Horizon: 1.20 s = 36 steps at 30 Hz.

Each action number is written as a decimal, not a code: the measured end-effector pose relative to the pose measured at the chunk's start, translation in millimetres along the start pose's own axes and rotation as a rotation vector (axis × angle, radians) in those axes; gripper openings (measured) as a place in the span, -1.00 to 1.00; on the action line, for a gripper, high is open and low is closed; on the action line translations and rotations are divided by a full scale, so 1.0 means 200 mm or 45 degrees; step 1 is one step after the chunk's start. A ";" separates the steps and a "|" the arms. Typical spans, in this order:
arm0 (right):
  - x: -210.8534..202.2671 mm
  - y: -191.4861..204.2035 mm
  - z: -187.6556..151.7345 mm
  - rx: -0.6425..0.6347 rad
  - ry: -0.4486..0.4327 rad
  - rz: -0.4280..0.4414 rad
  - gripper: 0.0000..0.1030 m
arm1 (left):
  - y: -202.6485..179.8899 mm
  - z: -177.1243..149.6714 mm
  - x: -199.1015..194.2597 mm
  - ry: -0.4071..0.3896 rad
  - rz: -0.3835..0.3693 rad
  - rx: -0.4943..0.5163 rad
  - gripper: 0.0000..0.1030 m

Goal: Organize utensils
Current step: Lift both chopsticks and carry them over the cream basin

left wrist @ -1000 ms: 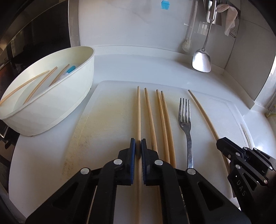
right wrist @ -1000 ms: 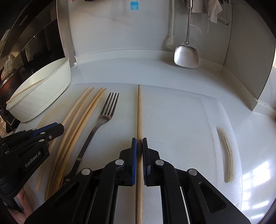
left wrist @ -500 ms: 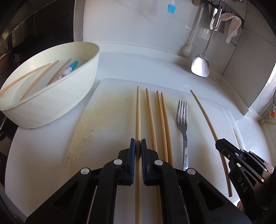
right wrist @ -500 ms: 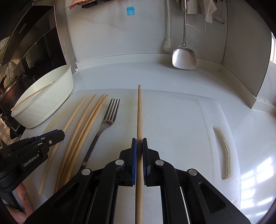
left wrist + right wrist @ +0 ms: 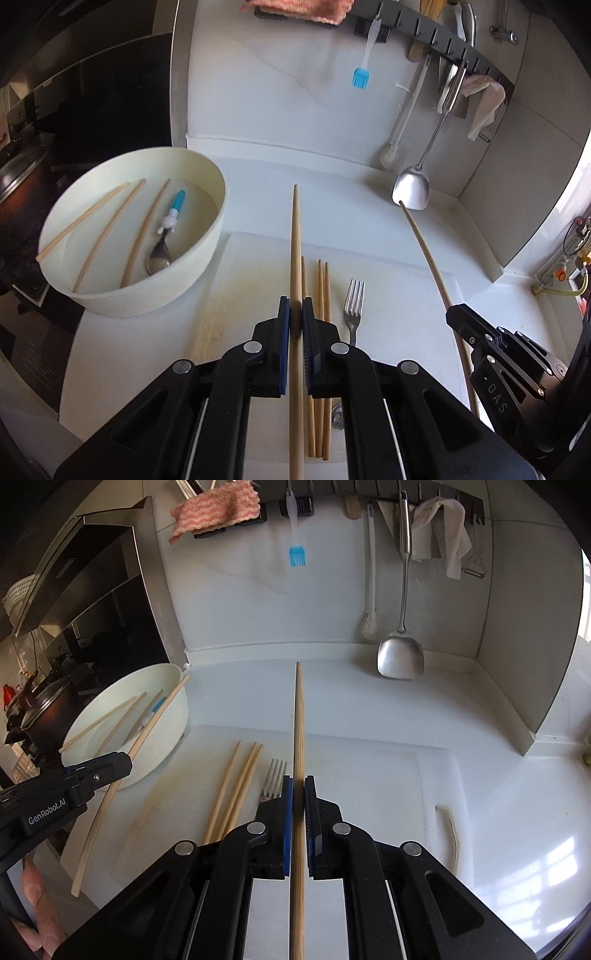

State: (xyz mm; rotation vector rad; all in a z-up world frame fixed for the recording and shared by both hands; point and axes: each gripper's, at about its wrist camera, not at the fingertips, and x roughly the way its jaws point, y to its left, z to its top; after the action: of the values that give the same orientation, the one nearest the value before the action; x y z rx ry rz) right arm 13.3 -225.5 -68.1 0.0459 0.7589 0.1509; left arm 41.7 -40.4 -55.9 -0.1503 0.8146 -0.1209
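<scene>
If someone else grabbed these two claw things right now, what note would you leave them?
Left claw: shut on a chopstick, held above the board.
Right claw: shut on another chopstick, also held up.
On the cutting board: three chopsticks and a fork.
Done: three chopsticks and a spoon lie in the white bowl.
Left: probably bowl the two held chopsticks, then the rest.

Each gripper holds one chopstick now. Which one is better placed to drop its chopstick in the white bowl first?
Probably the left gripper. Its chopstick is raised right beside the white bowl. The right gripper is farther away, with the fork and three chopsticks lying between.
</scene>
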 end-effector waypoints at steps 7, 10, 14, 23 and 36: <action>-0.08 0.22 0.22 -0.101 -0.031 0.104 -0.88 | 0.20 0.18 -0.24 -0.088 0.048 -0.078 -0.86; -0.04 0.35 0.30 -0.100 -0.032 0.161 -0.88 | 0.35 0.25 -0.28 -0.110 0.079 -0.103 -0.86; 0.06 0.55 0.40 -0.092 -0.030 0.221 -0.88 | 0.59 0.35 -0.29 -0.126 0.123 -0.108 -0.86; 0.44 0.97 0.53 0.028 0.055 0.206 -0.88 | 1.13 0.51 -0.01 -0.031 0.126 -0.014 -0.86; 0.84 1.23 0.53 0.030 0.215 0.199 -0.88 | 1.36 0.55 0.37 0.142 0.076 -0.006 -0.86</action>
State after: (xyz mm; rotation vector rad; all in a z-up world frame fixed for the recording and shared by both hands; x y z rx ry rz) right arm 177.0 44.8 -81.4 0.1160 0.9261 0.2970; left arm 186.1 224.1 -84.1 -0.1244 0.9299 -0.0716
